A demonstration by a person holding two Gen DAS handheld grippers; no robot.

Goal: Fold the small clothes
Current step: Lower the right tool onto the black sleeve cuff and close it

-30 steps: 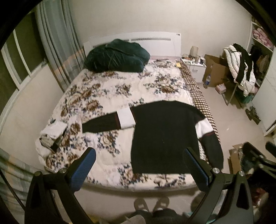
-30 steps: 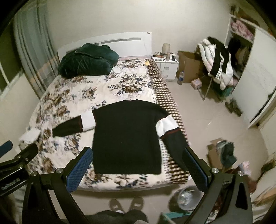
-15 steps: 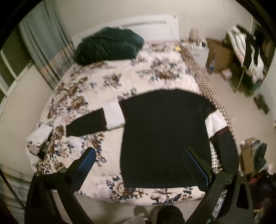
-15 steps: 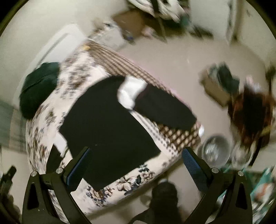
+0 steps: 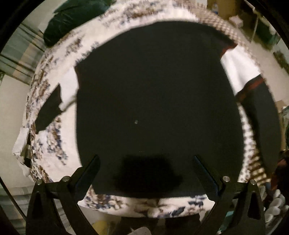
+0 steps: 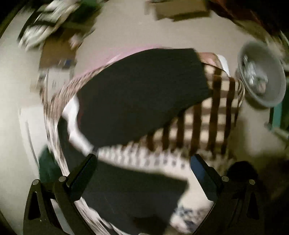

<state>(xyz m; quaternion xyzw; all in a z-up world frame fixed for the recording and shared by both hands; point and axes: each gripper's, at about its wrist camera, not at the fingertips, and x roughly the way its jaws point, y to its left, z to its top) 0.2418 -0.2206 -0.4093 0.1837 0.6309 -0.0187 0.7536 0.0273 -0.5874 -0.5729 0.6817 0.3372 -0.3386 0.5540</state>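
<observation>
A black sweater (image 5: 155,94) with white and dark red bands on its sleeves lies flat on a floral bedspread (image 5: 54,141). My left gripper (image 5: 144,166) is open and empty, low over the sweater's bottom hem. My right gripper (image 6: 142,166) is open and empty, just above the sweater's right sleeve (image 6: 140,94), which lies across a brown checked sheet (image 6: 207,119) at the bed's edge. The sweater body (image 6: 133,191) shows at the bottom of the blurred right wrist view.
A dark green bundle (image 5: 75,16) lies at the head of the bed. Folded white cloth (image 5: 22,142) sits at the bed's left edge. A grey bowl (image 6: 261,76) and cardboard (image 6: 57,54) lie on the floor beside the bed.
Both grippers have dropped from above the foot of the bed close to the sweater. The right one has swung right and turned over the right sleeve. Both stay open.
</observation>
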